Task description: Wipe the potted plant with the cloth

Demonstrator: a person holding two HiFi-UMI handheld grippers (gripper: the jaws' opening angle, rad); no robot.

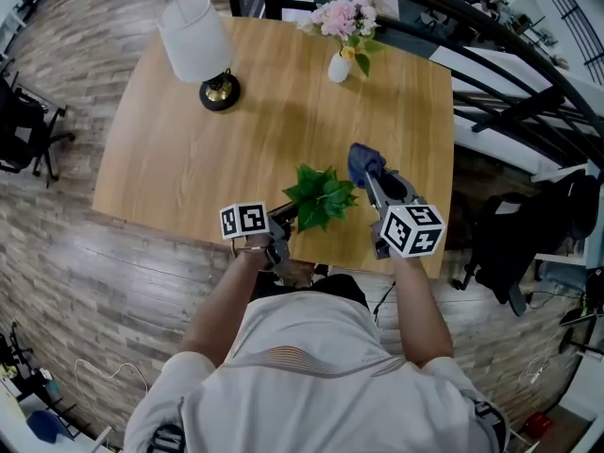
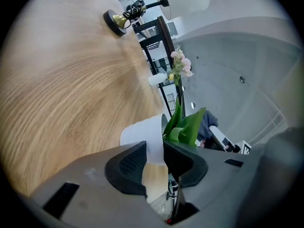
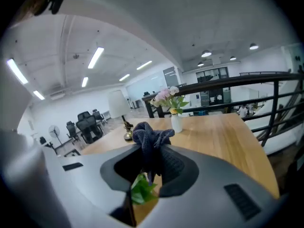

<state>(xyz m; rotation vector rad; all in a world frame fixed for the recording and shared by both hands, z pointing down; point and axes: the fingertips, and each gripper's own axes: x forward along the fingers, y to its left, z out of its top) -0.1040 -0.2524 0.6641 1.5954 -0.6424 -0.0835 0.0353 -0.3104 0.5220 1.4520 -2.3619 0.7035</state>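
Observation:
A small potted plant (image 1: pixel 322 196) with green leaves stands near the front edge of the wooden table (image 1: pixel 170 159). My left gripper (image 1: pixel 286 217) is at its left side. In the left gripper view it (image 2: pixel 154 158) is shut on the white pot (image 2: pixel 145 137), with the leaves (image 2: pixel 187 125) rising behind the jaws. My right gripper (image 1: pixel 370 179) is just right of the plant, shut on a dark blue cloth (image 1: pixel 364 161). The right gripper view shows the cloth (image 3: pixel 149 139) bunched above the gripper (image 3: pixel 152 163) and a green leaf (image 3: pixel 142 191) below it.
A white-shaded lamp (image 1: pixel 200 45) stands at the table's back left and a white vase of pink flowers (image 1: pixel 342 64) at the back middle. A black railing (image 1: pixel 500 74) runs along the right. Office chairs (image 1: pixel 24 130) stand on the floor to the left.

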